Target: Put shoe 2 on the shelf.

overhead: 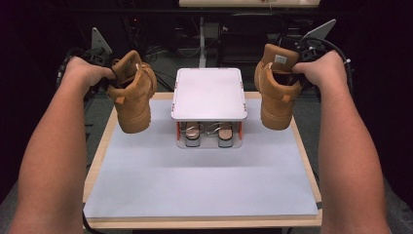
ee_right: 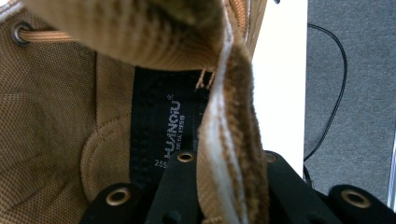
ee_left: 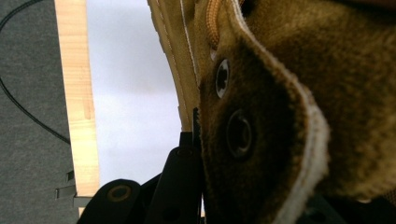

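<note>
While both boots hang clear of the counter, keep the lift level. Left gripper, lower middle of its view: fingers clamped nearly closed on the left boot collar. Right gripper, bottom of its view: fingers pinched tight on the right boot collar edge. In the high view, boots sit mid-left and mid-right, soles tilted down, flanking the rack at centre. Likely aim is the rack's white top: carry both in evenly, avoid swinging, set soles flat before letting go.
</note>
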Tool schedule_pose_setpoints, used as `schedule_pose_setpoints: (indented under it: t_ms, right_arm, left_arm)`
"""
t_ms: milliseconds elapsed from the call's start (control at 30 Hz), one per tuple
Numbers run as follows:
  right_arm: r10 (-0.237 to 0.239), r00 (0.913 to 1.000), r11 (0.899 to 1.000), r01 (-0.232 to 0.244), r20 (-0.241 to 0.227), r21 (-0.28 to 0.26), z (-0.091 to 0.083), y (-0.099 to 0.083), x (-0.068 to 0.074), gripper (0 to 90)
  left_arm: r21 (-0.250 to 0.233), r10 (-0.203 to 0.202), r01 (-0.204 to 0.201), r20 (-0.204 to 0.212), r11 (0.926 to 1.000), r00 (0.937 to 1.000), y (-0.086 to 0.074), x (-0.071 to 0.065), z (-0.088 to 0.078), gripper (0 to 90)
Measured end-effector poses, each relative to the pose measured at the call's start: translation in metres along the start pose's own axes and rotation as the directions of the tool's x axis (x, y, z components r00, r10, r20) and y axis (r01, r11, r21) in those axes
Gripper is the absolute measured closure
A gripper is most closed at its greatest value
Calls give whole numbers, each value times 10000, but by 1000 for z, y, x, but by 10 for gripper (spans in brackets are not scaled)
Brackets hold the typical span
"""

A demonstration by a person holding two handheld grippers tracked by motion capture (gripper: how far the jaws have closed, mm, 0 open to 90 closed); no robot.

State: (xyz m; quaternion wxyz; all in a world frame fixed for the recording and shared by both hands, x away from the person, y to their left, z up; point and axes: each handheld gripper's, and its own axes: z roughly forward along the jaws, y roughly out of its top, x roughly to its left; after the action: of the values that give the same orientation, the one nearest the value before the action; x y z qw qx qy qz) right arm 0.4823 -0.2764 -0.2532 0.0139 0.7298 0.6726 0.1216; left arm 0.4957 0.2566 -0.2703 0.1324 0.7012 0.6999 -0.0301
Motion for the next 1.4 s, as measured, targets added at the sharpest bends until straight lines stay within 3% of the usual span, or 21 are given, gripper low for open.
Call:
schedule_pose_setpoints:
  t_ms: [267, 667, 900, 1033, 1133, 1400]
  right_arm:
    - [-99, 9998, 9998, 96, -158, -180, -14, 2, 28, 860]
    - [-370, 9969, 9992, 357, -700, -195, -5, 9, 79, 859]
    - [-397, 9962, 9990, 381, -769, -224, 8, 13, 96, 858]
    - [-464, 9962, 9986, 443, -734, -299, 12, 15, 102, 857]
    - [-422, 9967, 9986, 398, -688, -355, 16, 16, 105, 856]
    - [-394, 9961, 9986, 365, -788, -376, 25, 19, 109, 855]
  left_arm:
    - [-192, 32, -31, 40, 9998, 10000, 3, -20, -11, 861]
    - [-532, 370, -362, 152, 9979, 9992, 18, -87, -18, 860]
    - [-657, 549, -533, 230, 9964, 9982, 28, -122, -5, 860]
    - [-698, 535, -510, 335, 9963, 9980, 31, -134, 4, 861]
    - [-804, 485, -474, 116, 9956, 9988, 33, -146, 11, 859]
    - [-662, 481, -468, 191, 9967, 9987, 39, -152, 31, 859]
